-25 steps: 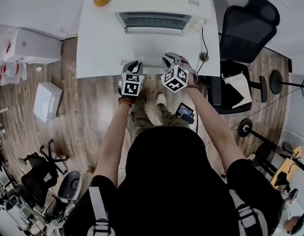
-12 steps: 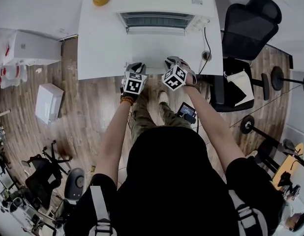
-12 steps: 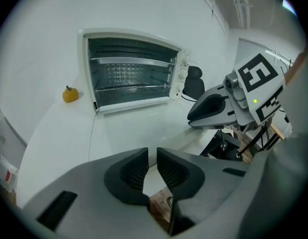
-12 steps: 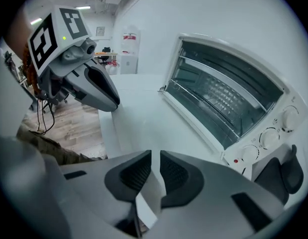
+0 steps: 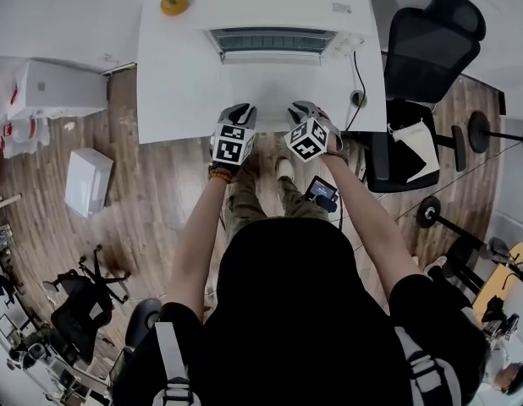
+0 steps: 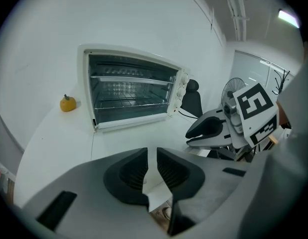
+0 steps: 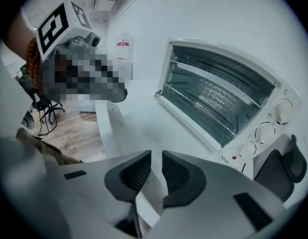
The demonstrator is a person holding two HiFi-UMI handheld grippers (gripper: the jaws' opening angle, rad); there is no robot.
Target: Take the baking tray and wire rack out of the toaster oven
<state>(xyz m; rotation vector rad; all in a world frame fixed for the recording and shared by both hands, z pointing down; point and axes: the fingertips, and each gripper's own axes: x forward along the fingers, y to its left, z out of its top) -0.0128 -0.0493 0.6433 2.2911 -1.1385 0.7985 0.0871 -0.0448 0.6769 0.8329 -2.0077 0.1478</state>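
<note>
Basically nothing of the job was done at this point. The toaster oven point(image 6: 131, 91) sat at the far edge of the white surface point(image 5: 177, 83), and everything was inside it. In the left tongs' view I could make out the wire rack point(image 6: 126, 103) low in the cavity, plus a pale flat strip higher up that I took for the baking tray point(image 6: 129, 79). Honestly I couldn't tell whether the door was folded down or I was just looking through glass.

The left tongs point(image 6: 152, 158) and right tongs point(image 7: 156, 158) hovered side by side at the near edge of the surface, well apart from the oven, both angled down toward it. Each pair had its jaws nearly together with just a slim gap, and nothing between them, only bare surface showing through.

A little orange fruit-looking thing point(image 6: 68, 103) sat to the left of the oven, out of the way.

So what was left, by my read: reach in, then pull the tray and the rack out. The whole thing, really.
</note>
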